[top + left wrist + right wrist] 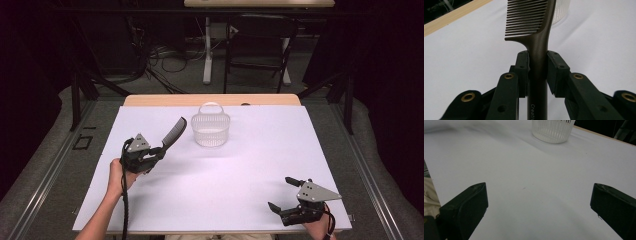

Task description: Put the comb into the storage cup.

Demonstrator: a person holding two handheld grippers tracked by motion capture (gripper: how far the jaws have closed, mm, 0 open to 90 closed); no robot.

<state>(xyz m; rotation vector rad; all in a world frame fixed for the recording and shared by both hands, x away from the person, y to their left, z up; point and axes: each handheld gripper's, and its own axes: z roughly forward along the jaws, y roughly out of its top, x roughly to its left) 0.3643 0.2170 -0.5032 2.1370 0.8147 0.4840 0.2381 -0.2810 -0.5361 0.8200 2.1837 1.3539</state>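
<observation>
A dark comb point(174, 132) is held above the white table sheet point(215, 180), its toothed end pointing up and toward the basket. My left gripper point(159, 150) is shut on the comb's handle point(537, 72), with both pads pressed against its sides. A white slatted basket point(210, 129) with a handle stands near the back middle of the sheet, just right of the comb's tip. My right gripper point(281, 192) rests at the front right corner, jaws wide open with nothing between them. In the right gripper view the basket point(552, 130) stands far ahead.
The wooden table edge point(210, 99) runs behind the sheet. Beyond it stand a dark folding chair point(260, 45) and cables on the floor. Metal rails point(50, 165) flank the table on both sides.
</observation>
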